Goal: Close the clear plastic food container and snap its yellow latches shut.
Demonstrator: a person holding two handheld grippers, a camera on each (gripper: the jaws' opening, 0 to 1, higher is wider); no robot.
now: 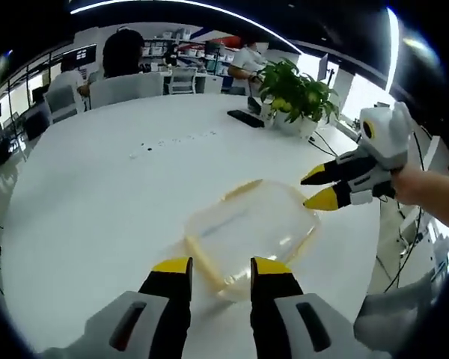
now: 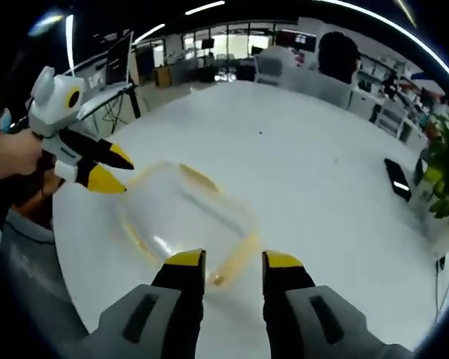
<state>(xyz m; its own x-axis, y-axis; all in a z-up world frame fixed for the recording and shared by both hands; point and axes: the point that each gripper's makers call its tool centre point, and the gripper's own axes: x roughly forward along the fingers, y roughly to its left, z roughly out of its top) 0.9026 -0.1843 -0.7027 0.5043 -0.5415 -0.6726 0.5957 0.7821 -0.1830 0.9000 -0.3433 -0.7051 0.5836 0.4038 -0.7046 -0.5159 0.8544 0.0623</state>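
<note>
A clear plastic food container (image 1: pixel 251 232) (image 2: pixel 183 213) with its lid on lies flat on the white table (image 1: pixel 112 202) (image 2: pixel 314 157). Yellow latches (image 1: pixel 202 258) (image 2: pixel 239 258) run along its edges. My left gripper (image 1: pixel 221 267) stands open just short of the container's near edge, nothing between its yellow-tipped fingers; it enters the right gripper view (image 2: pixel 112 170) from the left, held by a hand. My right gripper (image 2: pixel 233 260) is open at the opposite edge of the container, also empty; it appears in the left gripper view (image 1: pixel 319 187) at right.
A potted green plant (image 1: pixel 295 93) (image 2: pixel 445 172) and a black flat device (image 1: pixel 245 118) (image 2: pixel 398 179) sit at the table's far side. Seated people and white chairs (image 1: pixel 120 86) line the back edge. Cables hang off the table's right side.
</note>
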